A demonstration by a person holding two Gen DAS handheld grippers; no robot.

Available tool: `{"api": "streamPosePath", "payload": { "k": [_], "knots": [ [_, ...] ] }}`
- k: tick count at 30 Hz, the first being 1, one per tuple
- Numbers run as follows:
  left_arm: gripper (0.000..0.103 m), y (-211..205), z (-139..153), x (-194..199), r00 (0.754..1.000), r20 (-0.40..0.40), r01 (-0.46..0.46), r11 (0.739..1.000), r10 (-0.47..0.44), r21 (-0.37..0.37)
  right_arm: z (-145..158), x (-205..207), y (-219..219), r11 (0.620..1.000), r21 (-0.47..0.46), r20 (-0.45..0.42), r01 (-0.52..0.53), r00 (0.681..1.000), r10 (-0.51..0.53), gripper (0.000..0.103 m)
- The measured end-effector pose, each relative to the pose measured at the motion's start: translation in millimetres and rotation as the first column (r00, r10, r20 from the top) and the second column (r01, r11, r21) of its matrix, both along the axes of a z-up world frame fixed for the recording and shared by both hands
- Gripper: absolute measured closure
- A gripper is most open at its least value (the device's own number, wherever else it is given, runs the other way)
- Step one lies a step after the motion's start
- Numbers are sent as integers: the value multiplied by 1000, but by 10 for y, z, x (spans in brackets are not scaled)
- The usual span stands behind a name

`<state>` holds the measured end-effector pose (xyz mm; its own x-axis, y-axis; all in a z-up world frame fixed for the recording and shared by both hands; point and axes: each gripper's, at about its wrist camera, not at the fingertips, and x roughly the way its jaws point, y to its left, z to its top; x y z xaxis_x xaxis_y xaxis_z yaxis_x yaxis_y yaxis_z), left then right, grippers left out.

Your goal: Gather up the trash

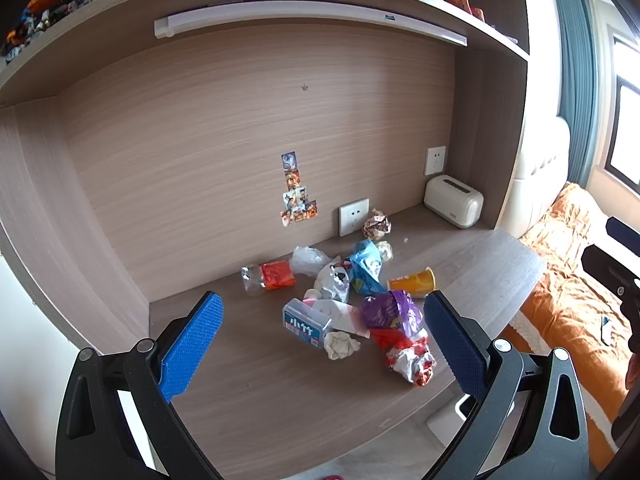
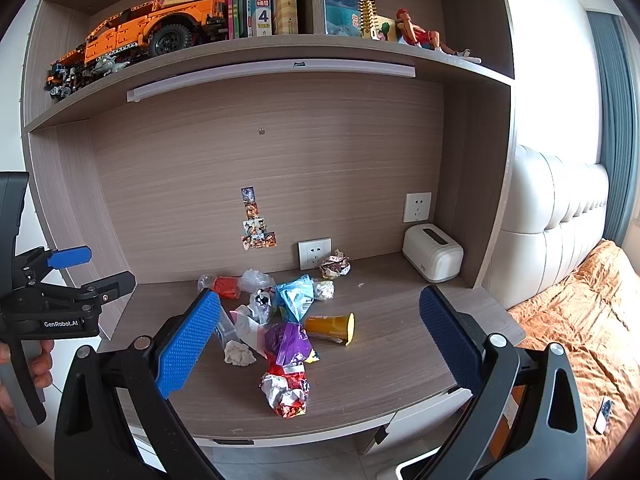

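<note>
Both grippers hung above the near edge of the wooden desk [image 2: 380,384], each with its blue pads spread wide and nothing between them: the left gripper [image 1: 322,344] and the right gripper [image 2: 320,340] alike framed the heap of rubbish from the near side without touching it. At the left end of the heap lay a clear bottle with a red label [image 1: 269,276], on its side near the back panel. Just right of it sat a crumpled clear plastic bag [image 1: 308,260], and nearer, a clear box with a blue label [image 1: 306,322] with a ball of white tissue [image 1: 341,345] just beside it. A blue wrapper [image 1: 366,266] lay in the middle of the pile, a purple bag [image 2: 288,340] nearer, and a crushed red-and-silver wrapper [image 2: 286,394] nearest the desk's edge. A yellow paper cup [image 2: 332,326] lay tipped over to the right of the purple bag. A crumpled paper ball [image 2: 335,265] rested far back by the wall socket [image 2: 315,253]. Well apart at the far right corner stood a white toaster [image 2: 433,254].
</note>
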<state>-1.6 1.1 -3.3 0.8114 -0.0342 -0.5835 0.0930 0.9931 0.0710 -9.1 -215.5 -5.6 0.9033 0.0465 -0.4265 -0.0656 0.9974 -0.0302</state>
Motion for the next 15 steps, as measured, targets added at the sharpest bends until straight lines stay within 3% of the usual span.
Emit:
{"api": "streamPosePath", "payload": {
  "k": [15],
  "knots": [
    [4,16,-12,13,1000,-2,-4,1000,4,-2,5,24,19,1000,0,-6,-10,1000,10,4]
  ]
}}
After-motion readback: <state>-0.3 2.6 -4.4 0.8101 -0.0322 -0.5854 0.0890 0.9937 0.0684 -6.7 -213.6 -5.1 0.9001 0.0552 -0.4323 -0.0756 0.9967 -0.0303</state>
